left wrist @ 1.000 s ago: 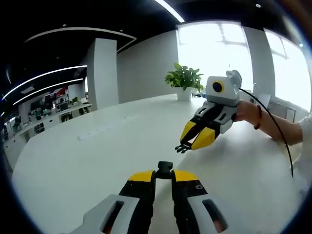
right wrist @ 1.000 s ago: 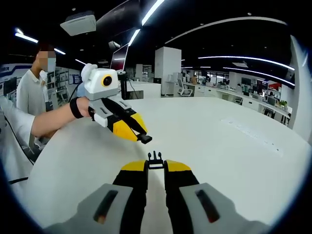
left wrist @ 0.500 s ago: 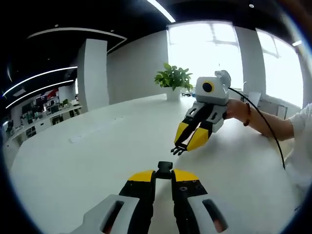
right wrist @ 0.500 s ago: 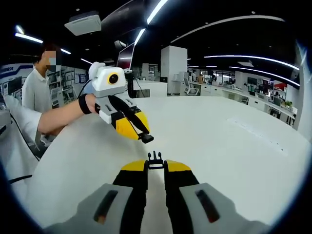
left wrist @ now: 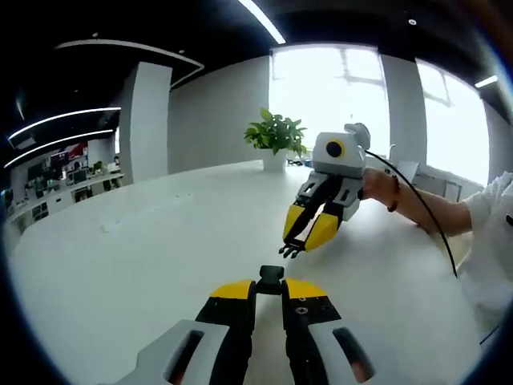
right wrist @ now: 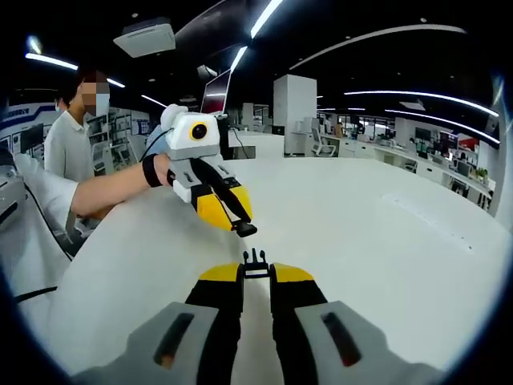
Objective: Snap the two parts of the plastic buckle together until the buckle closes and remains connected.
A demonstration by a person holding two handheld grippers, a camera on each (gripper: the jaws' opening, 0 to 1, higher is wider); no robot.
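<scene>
Above a broad white counter (left wrist: 120, 265) in an open-plan office, we hold the two halves of a black plastic buckle tip to tip but still apart. In the left gripper view, our left tool (left wrist: 270, 286) has its yellow-tipped jaws narrowed onto the socket half (left wrist: 271, 277), which juts from between them at the near centre; beyond it and slightly right, the right tool (left wrist: 298, 247) angles down toward us, clamped on the pronged half (left wrist: 290, 251), with a gap between the two pieces. A potted plant (left wrist: 274, 138) stands at the counter's far edge before bright windows. In the right gripper view, the right tool (right wrist: 256, 272) grips the pronged half (right wrist: 255, 261), its prongs pointing away, while the left tool (right wrist: 240, 228) reaches in from the left with the socket half (right wrist: 245, 229) just above the prongs, near but not touching. A person's hand (right wrist: 160, 170) steers the left tool, and a cable trails from it.
</scene>
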